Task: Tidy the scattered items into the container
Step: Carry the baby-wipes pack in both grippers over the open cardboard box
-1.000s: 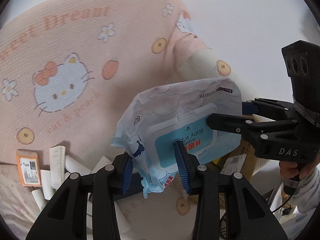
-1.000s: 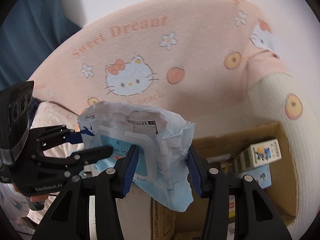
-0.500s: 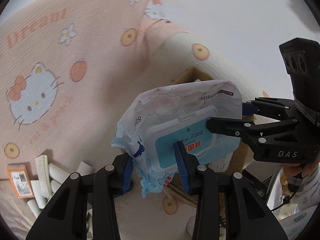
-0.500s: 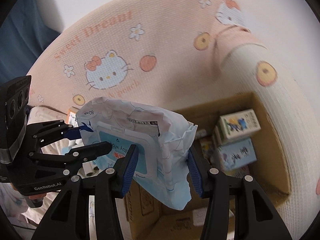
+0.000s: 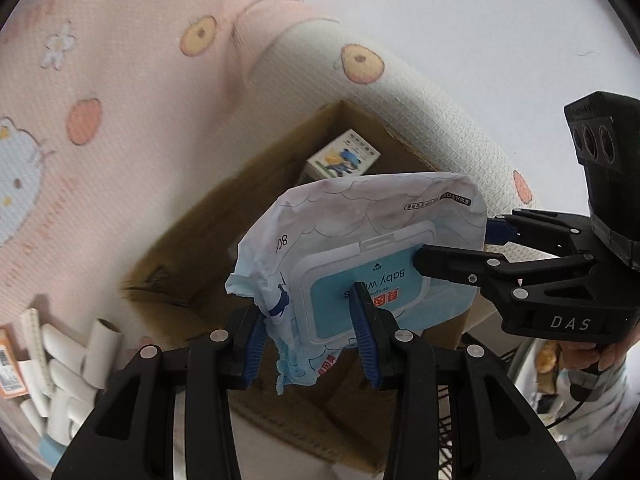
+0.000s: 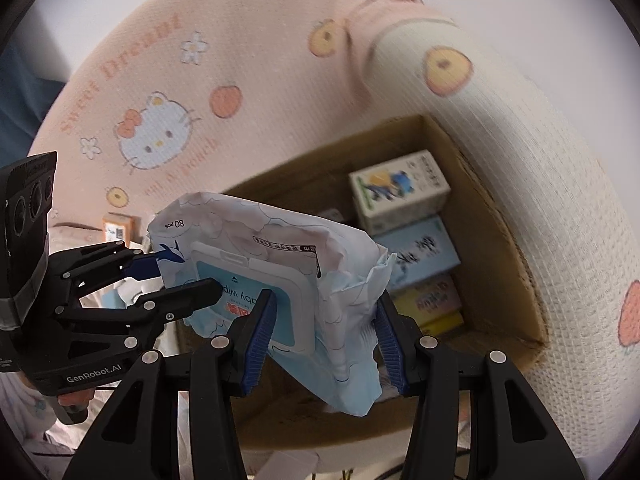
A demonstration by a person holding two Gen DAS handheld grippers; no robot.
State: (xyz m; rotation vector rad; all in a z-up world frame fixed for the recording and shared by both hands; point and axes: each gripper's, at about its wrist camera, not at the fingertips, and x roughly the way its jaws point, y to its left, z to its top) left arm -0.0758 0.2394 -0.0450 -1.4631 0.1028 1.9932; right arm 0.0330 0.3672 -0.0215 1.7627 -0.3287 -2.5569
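Since the earlier frames both grippers have carried the pack across the pink sheet; the box, at first barely in view, now sits right beneath and behind it.

Left gripper (image 5: 310, 330) — blue pads closed on one end of the wipes pack (image 5: 360, 248), one pad on the crumpled edge, the other on the lid label. It points steeply down.

Right gripper (image 6: 326, 338) — pads pinching the opposite, crinkled end of the pack (image 6: 280, 280), also angled steeply down. In the left view it comes in from the right side, with fingers of a hand (image 5: 588, 356) wrapped on its handle below the "DAS" mark. In the right view the left gripper enters from the left edge, a fingertip showing under its body.

Pack held between the two, clear of any surface, lid facing the cameras, print upside down.

Below it: open cardboard box (image 6: 492, 248) with several small cartons (image 6: 400, 190) stacked along one wall.

Box rests against a pink cartoon-print sheet (image 6: 240, 40). On the sheet near the box, white paper rolls (image 5: 64, 368) and an orange packet (image 6: 118, 226) lie loose.
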